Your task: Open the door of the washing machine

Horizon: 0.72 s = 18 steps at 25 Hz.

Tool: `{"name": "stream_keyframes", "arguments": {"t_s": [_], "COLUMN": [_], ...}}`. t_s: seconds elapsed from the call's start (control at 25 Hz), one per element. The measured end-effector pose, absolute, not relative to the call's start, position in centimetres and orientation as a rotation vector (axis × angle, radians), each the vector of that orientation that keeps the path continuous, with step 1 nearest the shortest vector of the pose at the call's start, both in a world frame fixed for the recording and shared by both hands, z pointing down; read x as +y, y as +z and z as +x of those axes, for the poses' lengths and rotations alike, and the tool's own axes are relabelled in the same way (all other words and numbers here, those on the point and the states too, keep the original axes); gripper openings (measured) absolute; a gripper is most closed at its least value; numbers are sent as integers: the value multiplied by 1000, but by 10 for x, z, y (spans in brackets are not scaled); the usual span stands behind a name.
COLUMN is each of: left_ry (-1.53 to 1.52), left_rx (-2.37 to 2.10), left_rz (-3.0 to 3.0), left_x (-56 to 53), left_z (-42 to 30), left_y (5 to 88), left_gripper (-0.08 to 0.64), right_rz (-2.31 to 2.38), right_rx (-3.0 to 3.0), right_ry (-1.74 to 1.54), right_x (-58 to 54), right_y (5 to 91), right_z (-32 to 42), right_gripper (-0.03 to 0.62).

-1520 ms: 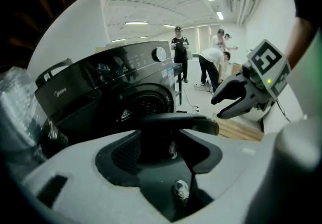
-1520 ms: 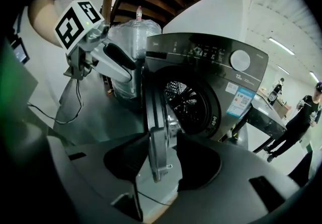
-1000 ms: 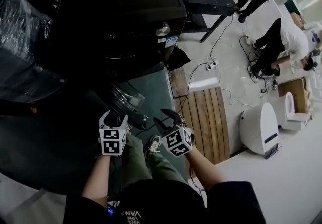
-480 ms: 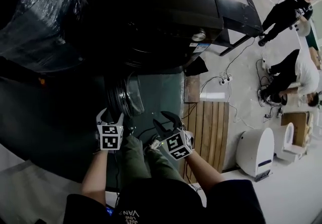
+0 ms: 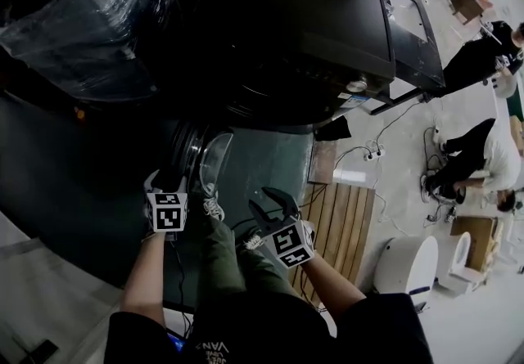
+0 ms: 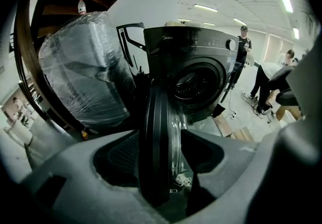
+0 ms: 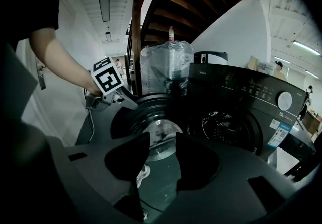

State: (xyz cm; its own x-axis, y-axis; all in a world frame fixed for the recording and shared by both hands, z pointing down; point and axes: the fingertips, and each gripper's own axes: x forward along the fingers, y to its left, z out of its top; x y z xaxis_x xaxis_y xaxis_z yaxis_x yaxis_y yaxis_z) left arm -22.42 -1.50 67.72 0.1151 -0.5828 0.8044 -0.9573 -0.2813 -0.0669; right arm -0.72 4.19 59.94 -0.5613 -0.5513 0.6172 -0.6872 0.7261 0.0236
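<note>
Workshop: door (image 6: pixel 153 137) between left jaws

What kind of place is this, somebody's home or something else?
Probably a workshop or testing hall, not a home. A washing machine stands beside a plastic-wrapped bulky item, a white toilet sits out on the open floor, and a power strip trails cables across it.

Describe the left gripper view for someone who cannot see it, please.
The left gripper grips the rim of the door, which is seen edge-on between its jaws. Behind it stands the dark washing machine with its round drum opening uncovered. A plastic-wrapped appliance is to its left and people are at the right.
</note>
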Motion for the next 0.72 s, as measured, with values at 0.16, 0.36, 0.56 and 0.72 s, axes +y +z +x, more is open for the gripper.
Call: {"name": "stream_keyframes", "arguments": {"t_s": [0.16, 0.36, 0.56, 0.72], "left_ry": [1099, 1147, 1185, 1221], "left_rx": [-1541, -1579, -1598, -1564], "left_rz": [1893, 1865, 1848, 1863], "left_x": [-34, -59, -87, -108], "left_z": [-261, -301, -334, -352], "left_y": [677, 679, 683, 685], "left_gripper": [259, 259, 259, 261], "right_rz": [890, 862, 846, 823], "right_rx": [-2334, -2328, -2317, -2317], "right_ry": [293, 293, 294, 273], "right_x": [33, 12, -22, -53], "right_y": [596, 594, 590, 584], "right_z": [-30, -48, -70, -91], "right_gripper": [164, 164, 164, 164]}}
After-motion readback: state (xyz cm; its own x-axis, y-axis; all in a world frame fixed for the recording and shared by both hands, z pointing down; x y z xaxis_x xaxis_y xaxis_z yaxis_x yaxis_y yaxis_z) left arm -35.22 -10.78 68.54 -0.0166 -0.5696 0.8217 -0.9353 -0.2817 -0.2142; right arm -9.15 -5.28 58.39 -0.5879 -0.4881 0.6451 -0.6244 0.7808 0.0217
